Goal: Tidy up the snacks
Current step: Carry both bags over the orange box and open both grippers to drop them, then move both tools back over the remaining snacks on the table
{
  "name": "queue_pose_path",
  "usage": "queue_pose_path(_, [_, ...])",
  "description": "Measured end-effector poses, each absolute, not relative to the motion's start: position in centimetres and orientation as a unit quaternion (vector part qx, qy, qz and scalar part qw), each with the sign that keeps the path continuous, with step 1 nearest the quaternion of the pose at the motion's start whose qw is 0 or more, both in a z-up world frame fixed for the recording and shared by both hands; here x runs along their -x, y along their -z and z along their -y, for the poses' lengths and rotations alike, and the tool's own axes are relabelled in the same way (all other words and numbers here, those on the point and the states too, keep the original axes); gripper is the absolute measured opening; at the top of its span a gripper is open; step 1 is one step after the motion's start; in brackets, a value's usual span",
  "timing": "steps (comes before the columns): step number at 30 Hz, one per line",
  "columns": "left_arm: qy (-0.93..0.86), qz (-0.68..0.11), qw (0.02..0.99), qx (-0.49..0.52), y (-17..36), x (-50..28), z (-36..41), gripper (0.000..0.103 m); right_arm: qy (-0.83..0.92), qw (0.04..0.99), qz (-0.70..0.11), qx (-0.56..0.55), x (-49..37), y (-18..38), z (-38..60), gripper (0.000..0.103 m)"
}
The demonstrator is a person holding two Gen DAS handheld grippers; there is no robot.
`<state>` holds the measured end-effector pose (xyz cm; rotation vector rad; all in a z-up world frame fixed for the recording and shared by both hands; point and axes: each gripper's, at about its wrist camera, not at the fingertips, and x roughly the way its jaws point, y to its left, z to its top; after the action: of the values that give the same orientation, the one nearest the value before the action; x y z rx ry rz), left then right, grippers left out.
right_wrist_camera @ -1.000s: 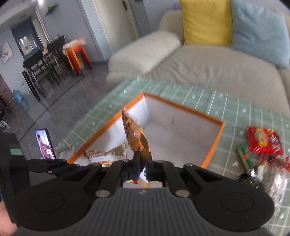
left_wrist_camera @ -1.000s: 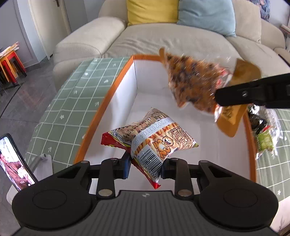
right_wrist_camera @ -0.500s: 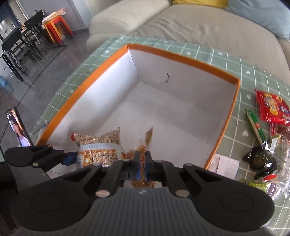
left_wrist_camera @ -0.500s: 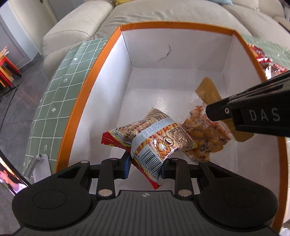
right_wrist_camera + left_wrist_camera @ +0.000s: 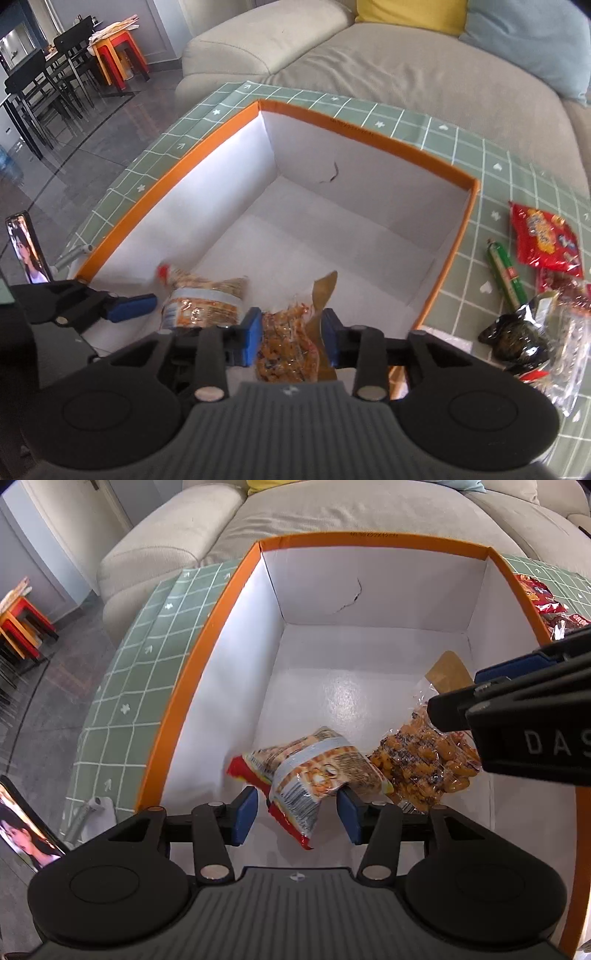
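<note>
An orange-rimmed white box (image 5: pixel 192 657) (image 5: pixel 369 133) stands on the green checked cloth. Inside lie a striped snack packet with a cartoon cat (image 5: pixel 314 771) (image 5: pixel 201 301) and a clear bag of orange-brown snacks (image 5: pixel 417 760) (image 5: pixel 288 339). My left gripper (image 5: pixel 295 814) is open, its blue pads either side of the striped packet, which rests on the box floor. My right gripper (image 5: pixel 290 334) is open over the orange-brown bag; it also shows at the right of the left wrist view (image 5: pixel 517 709).
Outside the box on the right lie a red snack bag (image 5: pixel 543 236), a green stick packet (image 5: pixel 508 275), a dark packet (image 5: pixel 517 332) and clear wrappers. A phone on a stand (image 5: pixel 27 247) is at the left edge. A beige sofa (image 5: pixel 369 51) is behind.
Both grippers went down into the box with their packets, then opened. The striped packet and the orange-brown bag now lie loose on the box floor.
</note>
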<state>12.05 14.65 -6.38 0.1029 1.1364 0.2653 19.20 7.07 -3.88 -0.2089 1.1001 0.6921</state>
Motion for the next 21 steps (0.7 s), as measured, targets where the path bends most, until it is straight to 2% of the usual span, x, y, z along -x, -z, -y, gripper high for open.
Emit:
queue_pose_path(3, [-0.125, -0.527, 0.839, -0.056, 5.9, -12.0, -14.3, 0.07, -0.32, 0.798, -0.502, 0.092, -19.4, 3.5, -6.6, 0.036])
queue_pose_path(7, [-0.13, -0.512, 0.847, -0.067, 5.1, -11.9, -13.8, 0.073, -0.321, 0.81, -0.481, 0.098, -19.1, 2.2, -6.1, 0.041])
queue_pose_path(21, [-0.108, -0.461, 0.877, -0.084, 1.7, -10.9, -10.4, 0.075, -0.304, 0.867, -0.379, 0.11, -15.7, -2.4, 0.0, 0.068])
